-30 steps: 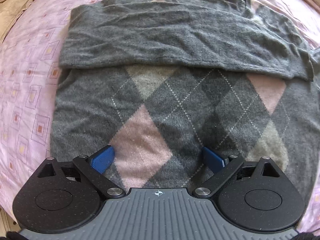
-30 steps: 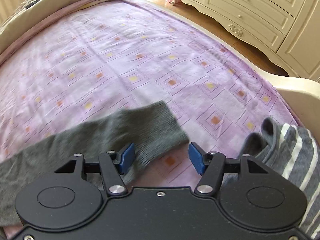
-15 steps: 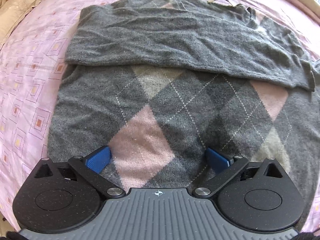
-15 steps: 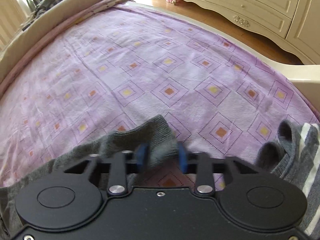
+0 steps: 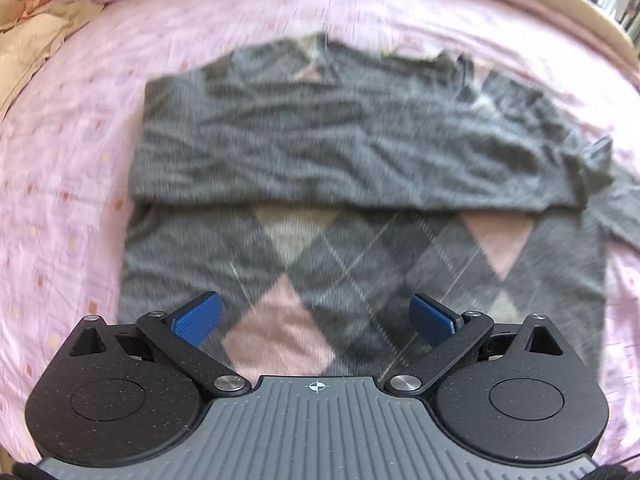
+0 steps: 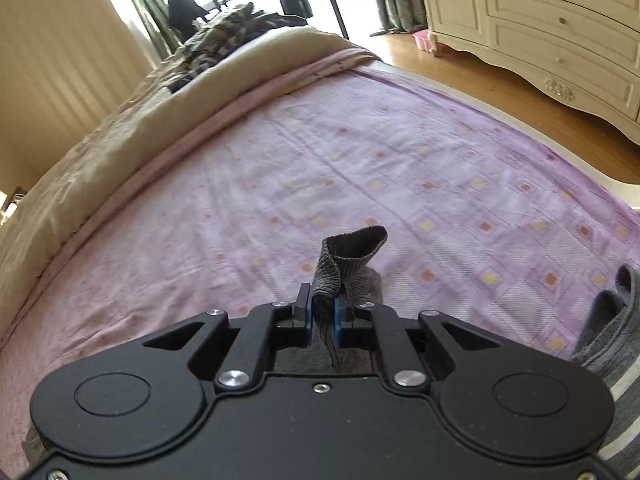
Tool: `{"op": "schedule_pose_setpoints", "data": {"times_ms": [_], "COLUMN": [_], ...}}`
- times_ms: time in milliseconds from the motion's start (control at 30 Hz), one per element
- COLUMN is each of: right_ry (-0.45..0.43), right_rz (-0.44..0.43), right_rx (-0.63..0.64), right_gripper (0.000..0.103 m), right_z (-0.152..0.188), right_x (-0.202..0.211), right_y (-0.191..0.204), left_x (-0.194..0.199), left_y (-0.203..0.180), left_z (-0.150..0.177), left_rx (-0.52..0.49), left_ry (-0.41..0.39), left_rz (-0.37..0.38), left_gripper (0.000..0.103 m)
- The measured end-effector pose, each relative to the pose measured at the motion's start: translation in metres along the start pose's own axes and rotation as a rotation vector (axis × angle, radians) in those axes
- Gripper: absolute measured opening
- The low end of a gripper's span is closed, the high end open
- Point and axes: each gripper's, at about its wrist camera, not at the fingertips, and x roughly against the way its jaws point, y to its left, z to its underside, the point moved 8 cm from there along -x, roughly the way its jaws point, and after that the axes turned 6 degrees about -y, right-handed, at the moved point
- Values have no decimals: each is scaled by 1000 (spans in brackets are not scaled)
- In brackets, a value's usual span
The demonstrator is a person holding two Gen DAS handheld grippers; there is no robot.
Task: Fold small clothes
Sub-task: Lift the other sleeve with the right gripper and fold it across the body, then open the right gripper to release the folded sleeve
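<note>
A: We begin at our right gripper (image 6: 321,317). Its blue pads are closed almost together on the grey ribbed knit cuff (image 6: 350,254) of a sleeve, and the cuff stands up above them in a small curl.

B: And our left gripper (image 5: 316,318)? We see its jaws spread wide, with nothing between them. It hangs over the lower part of the grey argyle knit sweater with pink diamonds (image 5: 360,264).

A: Yes. The sweater lies flat on the pink patterned bedsheet (image 5: 72,184). One plain grey sleeve (image 5: 340,152) is already laid across the chest. So we judge that the cuff in our right gripper belongs to the other sleeve, not yet folded in.

B: What could go wrong from here?

A: The grip is only on the end of the cuff. If we pull fast, the knit may slip out of the pads, or it may stretch. Also the sleeve can drag the body of the sweater, because the left gripper does not press it down, and then the folded sleeve may shift.

B: There is also a grey and white striped garment (image 6: 612,344) near, at the right edge of the right view. We could catch it by accident.

A: And the left view is blurred, so we cannot tell the small wrinkles exactly.
</note>
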Motion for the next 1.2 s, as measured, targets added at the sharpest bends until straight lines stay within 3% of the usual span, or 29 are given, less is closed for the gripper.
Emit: {"op": "schedule_pose_setpoints", "data": {"times_ms": [233, 367, 667, 833, 1000, 1067, 1133, 1200], "right_ry": [-20, -14, 82, 183, 267, 305, 325, 316], "right_rz": [-150, -255, -495, -546, -541, -564, -599, -616], "right_rx": [132, 194, 340, 432, 549, 604, 649, 673], "right_gripper": [16, 16, 16, 16, 17, 26, 27, 41], "right_z": [9, 31, 138, 221, 295, 318, 331, 333], "right_x": [33, 51, 55, 32, 25, 26, 30, 42], "right_y": [138, 228, 414, 469, 489, 494, 496, 492], "left_x": [16, 26, 34, 28, 23, 23, 22, 20], "left_y": [34, 66, 150, 184, 203, 206, 206, 202], "left_z": [-31, -36, -34, -35, -42, -45, -50, -57], "left_rx": [-13, -61, -51, -19, 11, 30, 52, 69], "left_ry": [-48, -74, -96, -83, -82, -85, -88, -95], "left_rz": [68, 80, 73, 76, 87, 95, 109, 123], "left_gripper": [101, 101, 101, 101, 101, 101, 101, 101]}}
